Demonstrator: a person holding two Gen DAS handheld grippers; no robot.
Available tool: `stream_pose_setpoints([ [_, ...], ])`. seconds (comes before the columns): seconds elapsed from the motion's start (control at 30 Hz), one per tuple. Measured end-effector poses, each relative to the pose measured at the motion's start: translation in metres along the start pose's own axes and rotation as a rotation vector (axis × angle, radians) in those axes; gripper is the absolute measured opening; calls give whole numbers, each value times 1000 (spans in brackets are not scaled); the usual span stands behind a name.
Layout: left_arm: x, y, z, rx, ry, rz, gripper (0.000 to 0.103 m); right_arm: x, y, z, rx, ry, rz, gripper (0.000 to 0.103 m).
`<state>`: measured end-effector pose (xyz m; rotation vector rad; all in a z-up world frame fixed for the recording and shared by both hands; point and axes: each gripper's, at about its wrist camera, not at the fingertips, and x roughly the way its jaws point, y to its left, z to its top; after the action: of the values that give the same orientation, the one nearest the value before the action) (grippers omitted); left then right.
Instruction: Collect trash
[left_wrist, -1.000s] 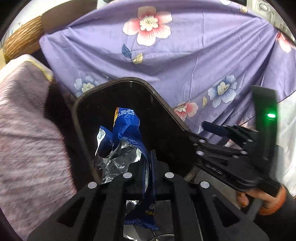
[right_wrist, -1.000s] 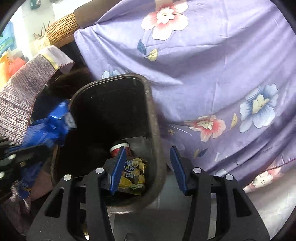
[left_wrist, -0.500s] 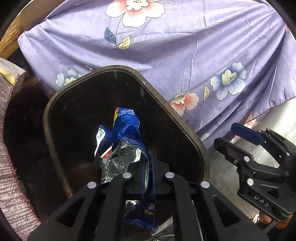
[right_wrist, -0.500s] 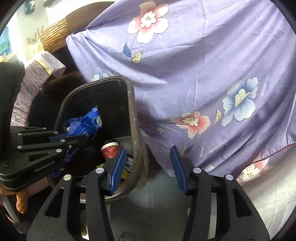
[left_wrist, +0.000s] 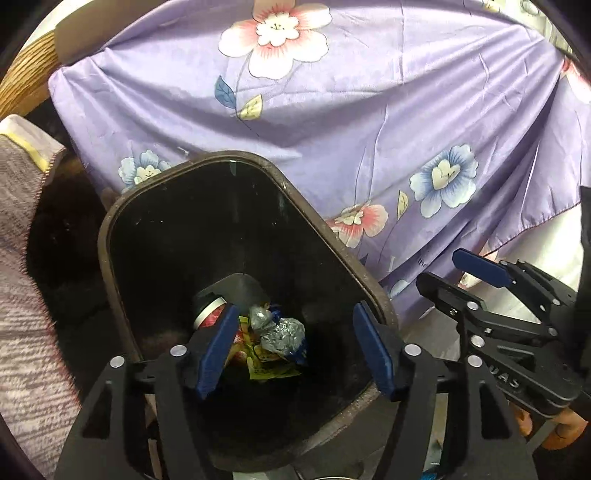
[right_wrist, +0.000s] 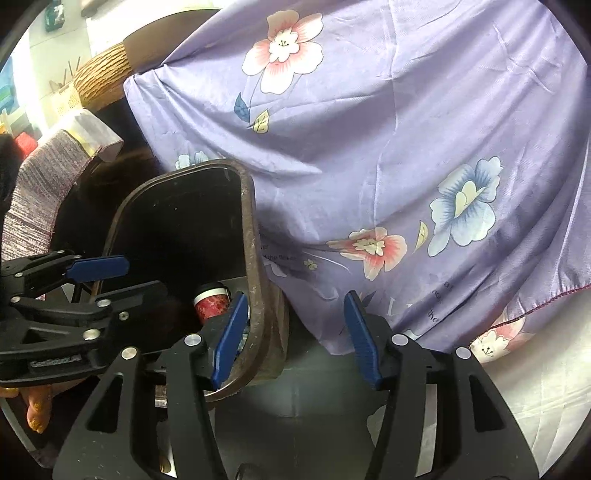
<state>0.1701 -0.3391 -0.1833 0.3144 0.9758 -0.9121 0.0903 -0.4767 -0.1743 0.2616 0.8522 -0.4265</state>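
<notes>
A dark bin with a brown rim (left_wrist: 332, 240) stands against a draped cloth. At its bottom lie a crumpled blue and silver wrapper (left_wrist: 280, 332), a yellow wrapper (left_wrist: 262, 365) and a red cup (left_wrist: 210, 314). My left gripper (left_wrist: 295, 310) hovers over the bin mouth, its jaws opening and nothing between them. In the right wrist view the bin rim (right_wrist: 249, 229) and the red cup (right_wrist: 212, 302) show at lower left, with the left gripper (right_wrist: 144, 277) above them. My right gripper (right_wrist: 295, 295) hangs beside the bin's right edge, its jaws opening and empty; it also shows as the right gripper (left_wrist: 443, 269).
A purple floral cloth (right_wrist: 406, 147) hangs behind and right of the bin. Woven grey-pink fabric (left_wrist: 22, 295) lies to the left, and a wicker basket (right_wrist: 99, 74) sits at the upper left. Grey floor (right_wrist: 295, 387) shows below. A person's hand (left_wrist: 565, 432) holds the right gripper.
The left gripper's jaws have parted and the blue and silver wrapper has dropped from them to the bin's bottom. The right gripper has drifted rightwards off the bin and opened slightly.
</notes>
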Motion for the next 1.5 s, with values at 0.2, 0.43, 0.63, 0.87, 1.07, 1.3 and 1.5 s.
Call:
stream_pose_setpoints([
  [0.2, -40, -2, -3, -12, -97, 34, 80, -4, -2, 5, 2, -21, -21, 59],
  [0.43, -109, 7, -10, -92, -247, 56, 95, -8, -3, 13, 30, -36, -11, 64],
  [0.63, -170, 10, -21, -108, -362, 118, 97, -18, 32, 24, -7, -64, 76, 71],
  [0.87, -226, 41, -44, -150, -399, 243, 98, -47, 103, 44, -129, -143, 198, 82],
  [1.07, -268, 84, -74, -221, -377, 370, 98, -76, 168, 60, -242, -194, 328, 86],
  [1.3, -311, 137, -121, -327, -365, 491, 98, -104, 243, 71, -370, -226, 465, 87],
  [1.5, -338, 185, -164, -428, -336, 567, 98, -123, 316, 73, -523, -240, 557, 87],
])
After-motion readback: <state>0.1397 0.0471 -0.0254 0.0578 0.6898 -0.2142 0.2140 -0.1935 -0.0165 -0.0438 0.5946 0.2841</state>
